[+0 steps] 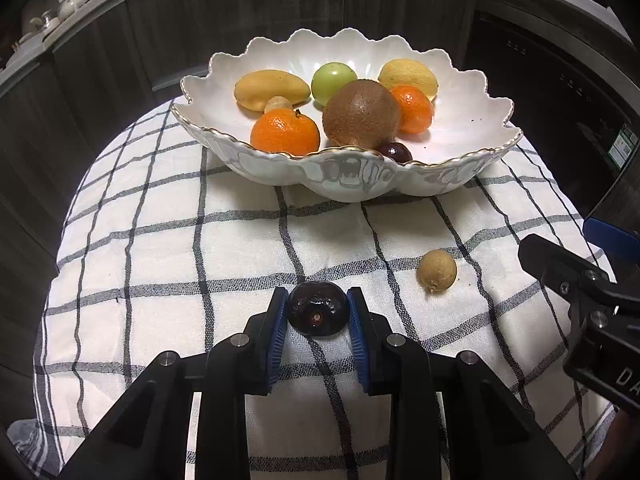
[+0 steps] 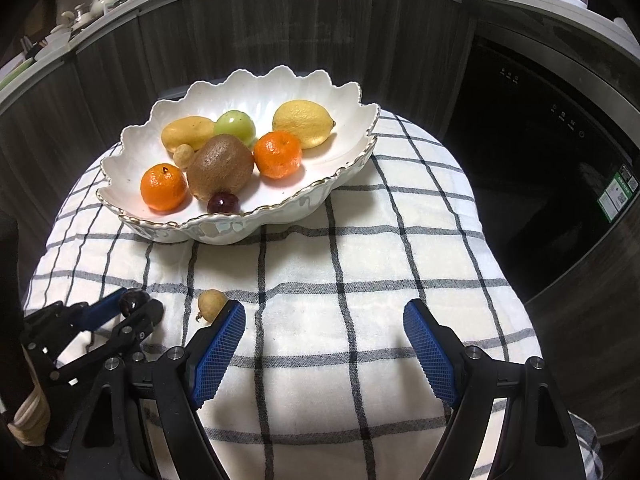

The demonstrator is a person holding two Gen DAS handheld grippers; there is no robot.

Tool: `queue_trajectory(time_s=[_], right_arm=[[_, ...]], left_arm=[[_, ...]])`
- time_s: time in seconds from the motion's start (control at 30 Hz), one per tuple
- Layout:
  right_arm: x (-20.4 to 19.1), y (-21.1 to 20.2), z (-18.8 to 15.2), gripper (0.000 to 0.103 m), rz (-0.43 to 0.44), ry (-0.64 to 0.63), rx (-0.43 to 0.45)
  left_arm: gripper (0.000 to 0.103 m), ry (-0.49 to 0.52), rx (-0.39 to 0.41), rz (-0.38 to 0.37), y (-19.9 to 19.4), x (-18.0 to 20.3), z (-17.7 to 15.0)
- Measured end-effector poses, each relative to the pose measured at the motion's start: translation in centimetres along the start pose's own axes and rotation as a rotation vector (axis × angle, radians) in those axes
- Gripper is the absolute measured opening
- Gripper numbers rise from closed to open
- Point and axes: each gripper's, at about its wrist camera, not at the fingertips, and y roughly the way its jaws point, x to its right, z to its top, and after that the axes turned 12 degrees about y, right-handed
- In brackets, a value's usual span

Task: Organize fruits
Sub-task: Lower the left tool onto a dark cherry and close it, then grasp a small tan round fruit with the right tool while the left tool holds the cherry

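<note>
— What is the left gripper [image 1: 317, 312] doing?

— It is clenched on a dark plum [image 1: 317, 309]. Both blue pads [image 1: 276, 334] press the plum from the two sides, low over the checked cloth [image 1: 160, 264]. I cannot tell if the plum touches the cloth or is just above it.

— And the right gripper [image 2: 325, 314]?

— Released. Its fingers stand wide apart with only cloth between them. A small tan longan [image 2: 211, 305] lies on the cloth just beside its left finger, but I cannot say if they touch.

— Where is the other fruit?

— In the white scalloped bowl [image 1: 472, 120] at the far side of the cloth. Inside I see a brown kiwi [image 1: 361, 114] in the middle, two mandarins [image 1: 285, 131], a yellow mango [image 1: 272, 89], a green fruit [image 1: 333, 80], a lemon [image 1: 408, 76], one more small tan fruit [image 1: 279, 103] and a second dark plum [image 1: 395, 152] near the front rim.

— And behind the bowl?

— Dark wooden cabinet fronts [image 2: 280, 36] and a black appliance [image 2: 540, 152] at the right.
</note>
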Motion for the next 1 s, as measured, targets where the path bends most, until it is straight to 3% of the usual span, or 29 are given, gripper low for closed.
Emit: queue_trajectory(time_s=[0.4,0.8,1.0], right_arm=[[-0.4,-0.5,0.2,0.082,0.028,-0.002,0.007],[-3.8,-0.8,0.0,0.081,0.089,-0.078,0.013],[-5.4,0.2,-0.3,0.072,0.123,-0.110,-0.017]], left_arm=[[0.029,-0.014,0.030,0.017,-1.5,-1.1,0.2],[0.029,-0.057,0.040,0.066,-3.0,-3.9,-0.6],[0.029,-0.083,0.040,0.082,-3.2,-5.2,-0.9]])
